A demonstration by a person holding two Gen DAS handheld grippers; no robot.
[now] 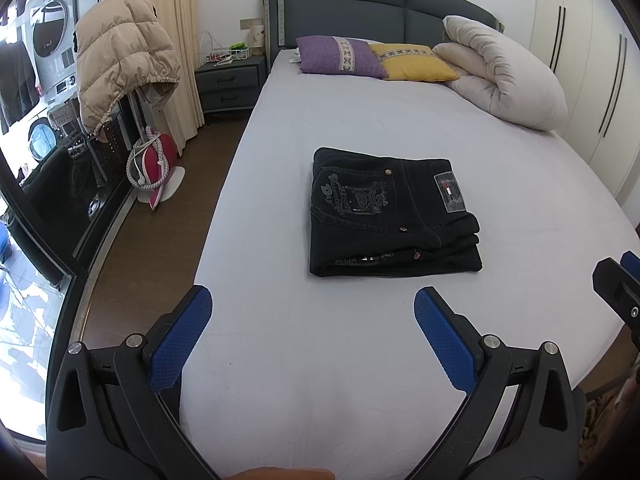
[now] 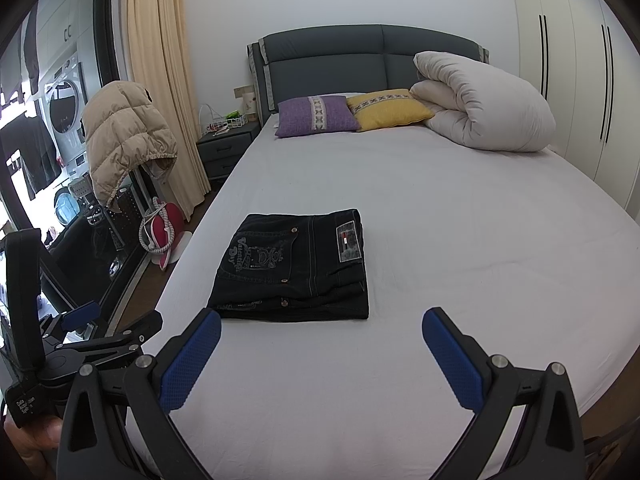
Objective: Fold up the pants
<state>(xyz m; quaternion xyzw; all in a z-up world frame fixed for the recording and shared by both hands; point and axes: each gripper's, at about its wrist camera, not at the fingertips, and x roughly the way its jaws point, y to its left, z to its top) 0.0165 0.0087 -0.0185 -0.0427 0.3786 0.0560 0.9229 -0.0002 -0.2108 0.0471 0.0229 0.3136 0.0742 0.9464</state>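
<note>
Pants (image 1: 394, 214), black, lie folded into a compact stack in the middle of the bed (image 1: 360, 340), back pocket embroidery and a small patch facing up, touched by neither gripper. In the left wrist view the left gripper (image 1: 314, 336) hangs over the near part of the sheet with its blue fingers (image 1: 182, 340) spread wide and empty, the stack just beyond them. At the right edge a bit of the right gripper (image 1: 620, 284) shows. Behind the pants a purple pillow (image 1: 340, 58) and a yellow pillow (image 1: 412, 63) lie side by side at the headboard (image 1: 380, 12), with a rolled duvet (image 1: 504, 76) to their right. Left of the bed stand a nightstand (image 1: 230, 82), a curtain (image 1: 172, 40) and a beige jacket (image 1: 120, 56) draped on a stand. In the right wrist view the right gripper (image 2: 322, 354) is likewise over the near sheet, its fingers (image 2: 452, 356) wide apart and holding nothing; the pants (image 2: 296, 266) sit ahead and slightly left of them, well clear of the bed (image 2: 480, 280) edge. The left gripper (image 2: 108, 332) shows at lower left, beside the mattress. The pillows, duvet (image 2: 484, 104) and a white wardrobe (image 2: 572, 72) fill the far side.
</note>
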